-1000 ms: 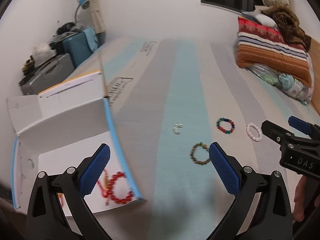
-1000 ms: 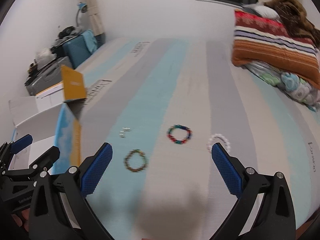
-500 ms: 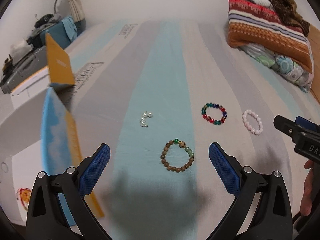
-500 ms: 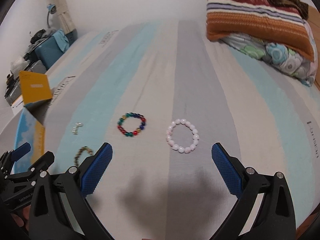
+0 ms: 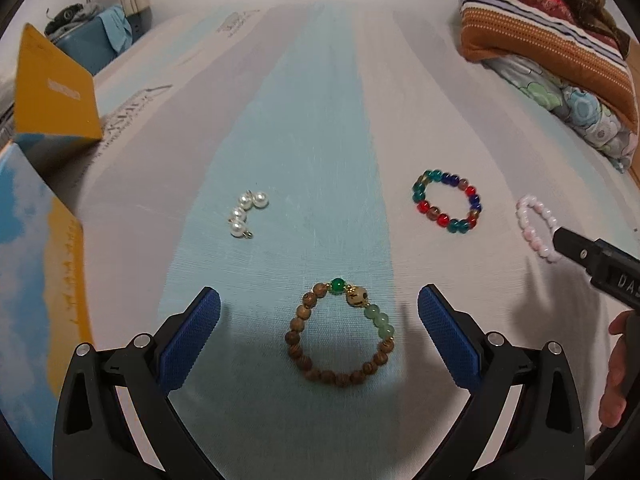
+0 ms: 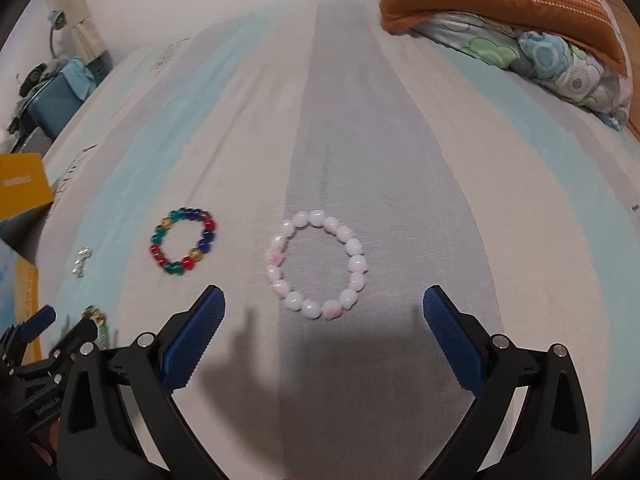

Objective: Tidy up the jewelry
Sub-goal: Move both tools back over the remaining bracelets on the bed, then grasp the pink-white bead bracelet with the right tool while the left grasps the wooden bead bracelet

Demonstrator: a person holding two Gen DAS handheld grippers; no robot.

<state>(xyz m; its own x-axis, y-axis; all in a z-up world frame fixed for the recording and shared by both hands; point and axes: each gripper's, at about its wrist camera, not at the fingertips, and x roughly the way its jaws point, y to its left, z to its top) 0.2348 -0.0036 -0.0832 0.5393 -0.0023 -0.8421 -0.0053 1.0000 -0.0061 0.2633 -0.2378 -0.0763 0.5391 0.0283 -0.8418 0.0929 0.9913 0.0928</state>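
Note:
A brown wooden bead bracelet (image 5: 340,336) with green beads lies on the striped bedsheet, between the blue pads of my open left gripper (image 5: 319,320). Beyond it lie a short string of white pearls (image 5: 246,213) and a multicoloured glass bead bracelet (image 5: 447,201). A pink bead bracelet (image 6: 316,265) lies just ahead of my open right gripper (image 6: 323,320), whose fingers straddle its near side. The pink bracelet (image 5: 536,226) shows at the right of the left wrist view, partly behind the right gripper's tip (image 5: 592,256).
An open box with a yellow flap (image 5: 52,88) and blue sky-print wall (image 5: 24,264) stands at the left. Folded blankets and a floral quilt (image 6: 520,40) are piled at the far right. Suitcases (image 6: 52,100) sit beyond the bed's left edge. A hand (image 5: 618,376) holds the right gripper.
Both grippers have swung right and dropped closer to the sheet. The left has left the box and now frames the wooden bracelet; the right has come over the pink one.

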